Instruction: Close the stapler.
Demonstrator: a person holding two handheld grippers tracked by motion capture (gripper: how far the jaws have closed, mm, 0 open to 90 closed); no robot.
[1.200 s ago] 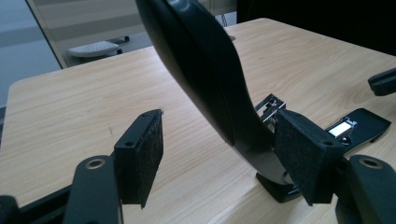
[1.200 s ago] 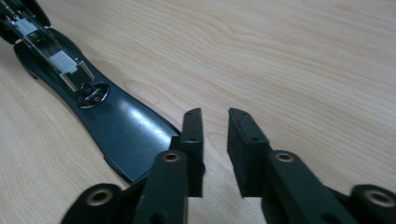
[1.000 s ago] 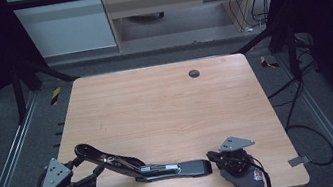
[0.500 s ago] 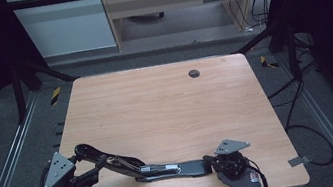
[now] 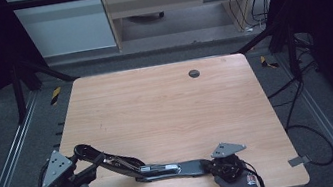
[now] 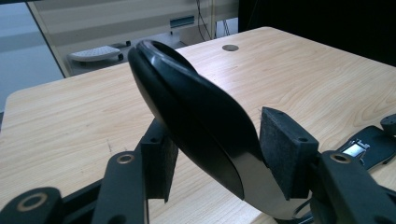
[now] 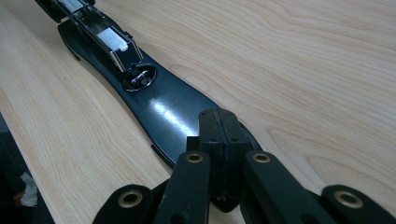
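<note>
A long black stapler, swung open nearly flat, lies across the table's near edge. Its curved top arm rises between the pads of my left gripper, whose jaws have just been closing; both pads now touch the arm's sides. In the high view the left gripper is at the stapler's left end. My right gripper is shut, pads pressed together, their tips down on the rounded end of the stapler's base. In the high view the right gripper sits at the stapler's right end.
The wooden table has a small round grommet hole at the far middle. Metal rails run along both sides on the floor, and cables trail at the right. A gloved hand holds each gripper at the near edge.
The left jaws have closed in from wide open onto the stapler's top arm. The right gripper has edged slightly left along the base and stays shut.
</note>
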